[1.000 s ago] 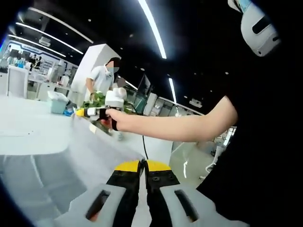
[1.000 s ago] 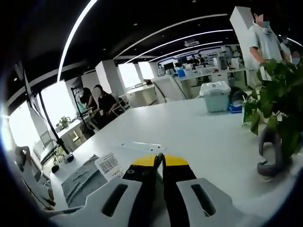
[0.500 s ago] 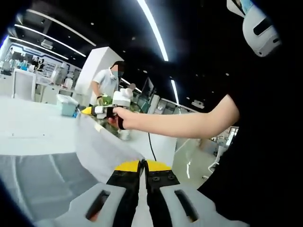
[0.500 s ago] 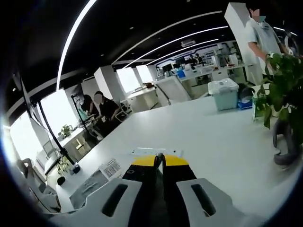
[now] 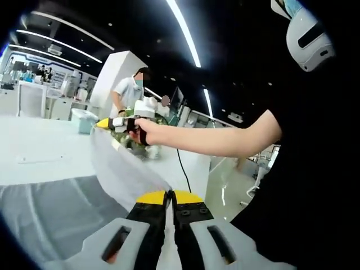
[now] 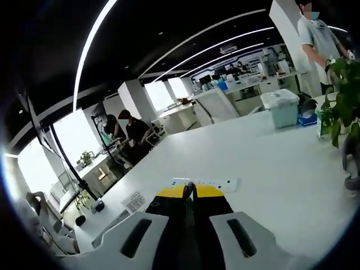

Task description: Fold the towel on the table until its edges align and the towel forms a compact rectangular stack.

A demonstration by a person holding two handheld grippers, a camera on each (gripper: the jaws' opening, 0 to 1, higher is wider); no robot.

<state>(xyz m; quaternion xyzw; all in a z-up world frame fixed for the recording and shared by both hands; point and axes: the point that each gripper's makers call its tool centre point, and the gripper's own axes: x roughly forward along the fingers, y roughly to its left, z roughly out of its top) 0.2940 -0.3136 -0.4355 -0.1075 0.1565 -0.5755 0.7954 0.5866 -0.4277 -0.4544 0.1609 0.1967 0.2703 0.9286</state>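
Note:
The grey towel (image 5: 50, 211) lies partly flat on the white table (image 5: 39, 152), and one edge of it rises as a taut sheet (image 5: 126, 177) between the two grippers. My left gripper (image 5: 170, 197) is shut on the near end of that raised edge. A hand holds my right gripper (image 5: 107, 123) further off to the upper left, shut on the far end of the same edge. In the right gripper view the jaws (image 6: 189, 191) are pressed together, with the towel's white label (image 6: 134, 201) and a bit of grey cloth (image 6: 109, 236) just to their left.
A white power strip (image 6: 205, 183) lies on the table ahead of the right jaws. A pale bin (image 6: 283, 107) and a potted plant (image 6: 344, 84) stand at the far right. A person (image 5: 132, 90) stands beyond the table; two people (image 6: 128, 128) sit at a desk.
Both views have shifted with the hands. The right gripper has risen, carrying the towel edge higher, and the grey cloth and label have dropped lower and smaller in the right gripper view.

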